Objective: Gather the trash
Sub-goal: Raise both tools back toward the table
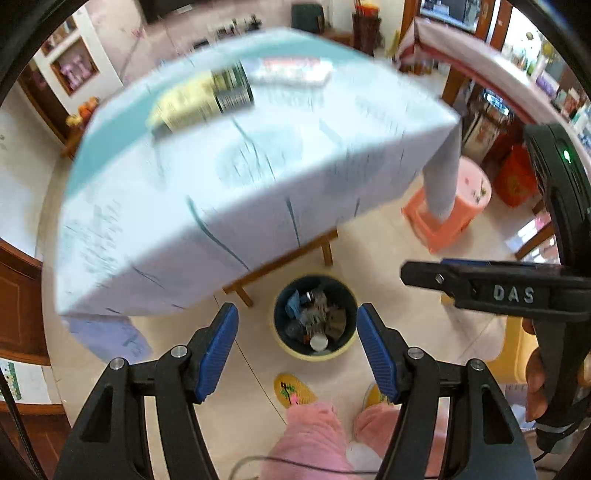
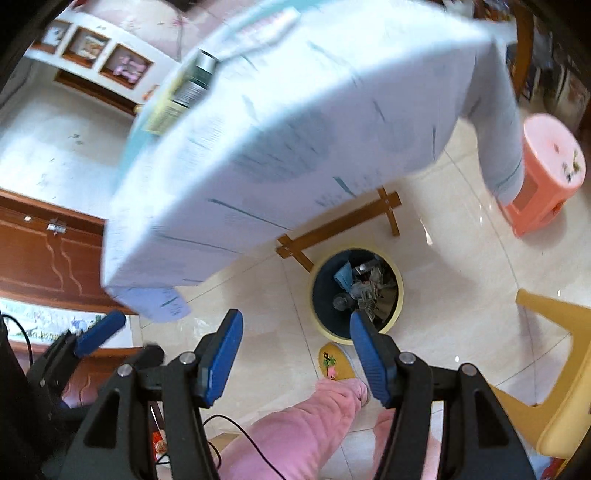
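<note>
A round bin with a yellow rim stands on the floor by the table and holds several crumpled scraps and a cup. My left gripper hangs high above it, open, nothing between its blue pads. My right gripper is also open and empty, with the bin just beyond its right pad. On the blurred, pale blue tablecloth lie a yellow-green box with a silvery end and a white-and-red packet. The right gripper shows side-on in the left wrist view.
A pink stool stands past the table's corner. A yellow plastic chair is at the right. The table's wooden foot lies beside the bin. A person's pink trouser legs and yellow slippers are below.
</note>
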A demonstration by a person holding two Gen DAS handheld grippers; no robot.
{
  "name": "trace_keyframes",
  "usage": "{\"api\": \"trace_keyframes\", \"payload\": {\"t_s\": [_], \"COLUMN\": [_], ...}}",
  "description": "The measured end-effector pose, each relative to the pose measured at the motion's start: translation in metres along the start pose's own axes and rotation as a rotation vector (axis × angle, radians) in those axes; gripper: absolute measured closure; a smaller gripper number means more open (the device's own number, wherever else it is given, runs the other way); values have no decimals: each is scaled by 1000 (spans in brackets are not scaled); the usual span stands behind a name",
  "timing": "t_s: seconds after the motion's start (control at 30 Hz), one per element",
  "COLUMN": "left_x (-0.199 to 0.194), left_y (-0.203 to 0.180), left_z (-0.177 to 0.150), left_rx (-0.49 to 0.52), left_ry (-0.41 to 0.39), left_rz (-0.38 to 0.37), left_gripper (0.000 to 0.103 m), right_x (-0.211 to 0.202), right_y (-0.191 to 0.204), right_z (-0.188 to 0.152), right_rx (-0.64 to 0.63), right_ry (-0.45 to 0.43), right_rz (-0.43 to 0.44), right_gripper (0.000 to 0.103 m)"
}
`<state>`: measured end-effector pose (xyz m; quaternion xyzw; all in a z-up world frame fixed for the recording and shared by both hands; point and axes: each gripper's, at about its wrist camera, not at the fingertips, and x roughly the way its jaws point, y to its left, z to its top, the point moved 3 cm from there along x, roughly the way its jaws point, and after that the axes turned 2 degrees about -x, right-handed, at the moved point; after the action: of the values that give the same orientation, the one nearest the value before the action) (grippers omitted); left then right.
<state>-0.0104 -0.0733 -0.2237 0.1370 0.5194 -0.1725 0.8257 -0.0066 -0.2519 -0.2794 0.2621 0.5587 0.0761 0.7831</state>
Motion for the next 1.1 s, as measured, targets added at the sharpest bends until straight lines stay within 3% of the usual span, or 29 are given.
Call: {"api": "trace_keyframes", "payload": {"t_s": [0.27,0.5,0.67,0.83,1.1], "left_x": [-99,-142,-148,-142,-86], "left_y": [5,11,14,24,61], "left_z": [34,60,76,102,170], "left_rx": [13,33,85,129,231], "left_ry": [-203,-256,-245,-233,-140], "left_rz": [101,167,180,140,-31], "left_gripper": [29,25,17,4,1], "right_x": [-83,-123,-137,-135,-102], "right_y": [39,63,68,70,72], "right_z": [8,33,56,82,135], "right_rx": [-135,-231,-247,-262,-205], "right_ry": [-114,-199,-248,-270,-289], "right_rz": [30,54,55,42,-30], "right_gripper": [42,41,41,41,31]}}
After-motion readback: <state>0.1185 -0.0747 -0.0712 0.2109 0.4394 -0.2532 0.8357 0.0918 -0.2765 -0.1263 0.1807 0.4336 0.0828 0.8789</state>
